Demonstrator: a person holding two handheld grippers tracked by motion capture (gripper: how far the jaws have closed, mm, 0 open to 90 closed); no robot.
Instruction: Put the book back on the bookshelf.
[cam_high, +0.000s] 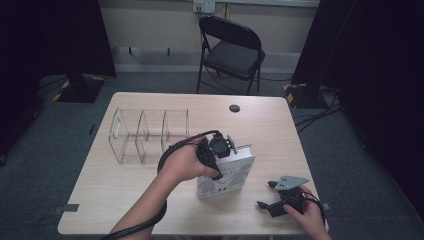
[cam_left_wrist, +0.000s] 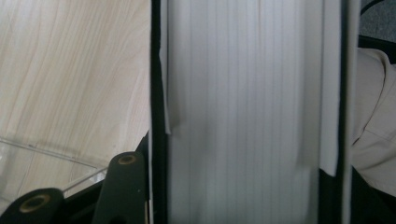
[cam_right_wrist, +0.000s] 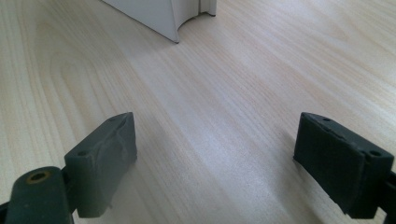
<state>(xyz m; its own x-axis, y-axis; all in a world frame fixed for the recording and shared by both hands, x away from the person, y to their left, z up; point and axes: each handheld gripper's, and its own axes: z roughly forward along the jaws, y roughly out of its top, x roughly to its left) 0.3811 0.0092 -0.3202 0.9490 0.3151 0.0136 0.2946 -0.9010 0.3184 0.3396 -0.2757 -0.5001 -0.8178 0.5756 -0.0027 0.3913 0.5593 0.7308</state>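
Pale table (cam_high: 125, 200): left gripper (cam_high: 220, 150) clamps the book (cam_high: 227, 177) upright; right gripper (cam_high: 280, 200), near-right corner, gapes empty. Book could tip.

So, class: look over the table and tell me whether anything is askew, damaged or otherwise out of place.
Nothing is spilled or broken. The one odd thing is the book: it stands tilted on the table, propped by the left gripper clamped across its pages. The clear divider rack sits upright. The right gripper rests open near the table's front edge.
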